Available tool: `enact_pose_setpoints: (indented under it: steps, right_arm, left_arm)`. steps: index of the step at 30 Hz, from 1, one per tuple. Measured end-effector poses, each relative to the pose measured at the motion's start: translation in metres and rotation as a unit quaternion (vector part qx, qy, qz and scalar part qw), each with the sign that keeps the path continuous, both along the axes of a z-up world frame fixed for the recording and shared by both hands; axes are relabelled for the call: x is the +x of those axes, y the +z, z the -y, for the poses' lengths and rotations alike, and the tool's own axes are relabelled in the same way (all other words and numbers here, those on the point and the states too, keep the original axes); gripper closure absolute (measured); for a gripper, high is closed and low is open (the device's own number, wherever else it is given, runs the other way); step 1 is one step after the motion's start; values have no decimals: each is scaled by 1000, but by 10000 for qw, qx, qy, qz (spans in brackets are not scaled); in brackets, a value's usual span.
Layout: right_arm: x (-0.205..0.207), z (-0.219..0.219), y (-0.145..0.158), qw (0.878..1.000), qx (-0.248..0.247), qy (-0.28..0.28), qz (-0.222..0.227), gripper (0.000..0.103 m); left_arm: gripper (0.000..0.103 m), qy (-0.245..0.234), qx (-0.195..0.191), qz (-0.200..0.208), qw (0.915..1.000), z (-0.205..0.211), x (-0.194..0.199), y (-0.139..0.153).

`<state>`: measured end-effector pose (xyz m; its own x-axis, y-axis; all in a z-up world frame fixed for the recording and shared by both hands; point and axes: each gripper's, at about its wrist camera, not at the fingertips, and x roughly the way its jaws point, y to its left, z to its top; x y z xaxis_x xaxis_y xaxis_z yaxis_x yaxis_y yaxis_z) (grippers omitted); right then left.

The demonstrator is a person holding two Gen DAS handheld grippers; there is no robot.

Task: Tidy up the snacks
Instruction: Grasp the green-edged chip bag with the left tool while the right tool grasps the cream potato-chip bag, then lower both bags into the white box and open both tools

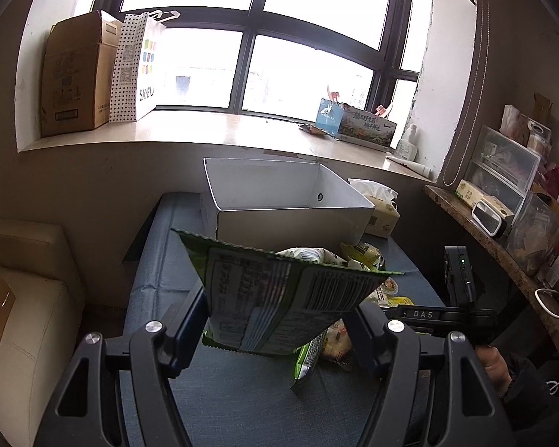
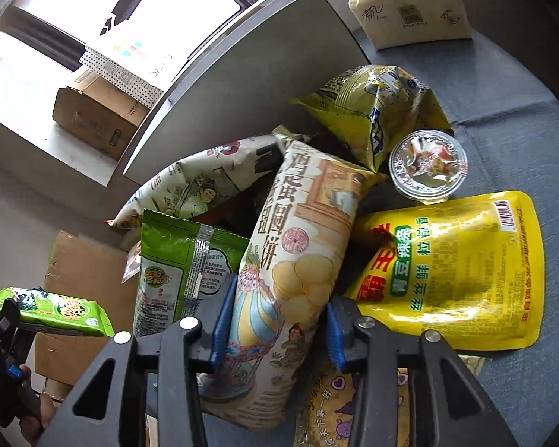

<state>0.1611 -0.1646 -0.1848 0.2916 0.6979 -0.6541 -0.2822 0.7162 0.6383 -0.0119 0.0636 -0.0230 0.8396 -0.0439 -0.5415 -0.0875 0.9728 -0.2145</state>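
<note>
My left gripper (image 1: pixel 279 320) is shut on a green snack packet (image 1: pixel 279 290) and holds it above the blue table, in front of the open white box (image 1: pixel 290 223). The same packet (image 2: pixel 48 313) and left gripper show at the far left of the right wrist view. My right gripper (image 2: pixel 275 320) has its jaws around a tall cream chip bag (image 2: pixel 302 246) lying on the snack pile; whether the pads press it I cannot tell. Around it lie a green packet (image 2: pixel 175 260), a yellow pouch (image 2: pixel 462 272), a foil-lidded cup (image 2: pixel 428 164) and an olive bag (image 2: pixel 376 108).
A tissue pack (image 1: pixel 380 208) sits right of the box, also in the right wrist view (image 2: pixel 410 15). The windowsill holds a cardboard box (image 1: pixel 74 78) and a paper bag (image 1: pixel 138 67). A cluttered shelf (image 1: pixel 503 223) runs along the right. A cream sofa (image 1: pixel 26 298) is at left.
</note>
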Motion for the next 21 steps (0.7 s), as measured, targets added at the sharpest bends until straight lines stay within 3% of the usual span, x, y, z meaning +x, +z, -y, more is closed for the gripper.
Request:
enact_pose_setpoints:
  steps: [6, 12, 15, 21]
  right_arm:
    - [-25, 31, 26, 9985, 378, -86, 379, 62]
    - [-45, 39, 83, 9894, 230, -58, 1430, 62]
    - [-35, 31, 111, 9800, -74, 28, 1987, 62]
    - [34, 2, 149, 9715, -419, 325, 2310, 62]
  left_arm:
    - [31, -93, 0, 47, 9999, 5, 3, 2]
    - [31, -298, 25, 209, 9993, 12, 18, 11]
    - [31, -367, 257, 365, 9983, 16, 40, 26]
    - [30, -387, 302, 512, 9975, 0, 121, 53]
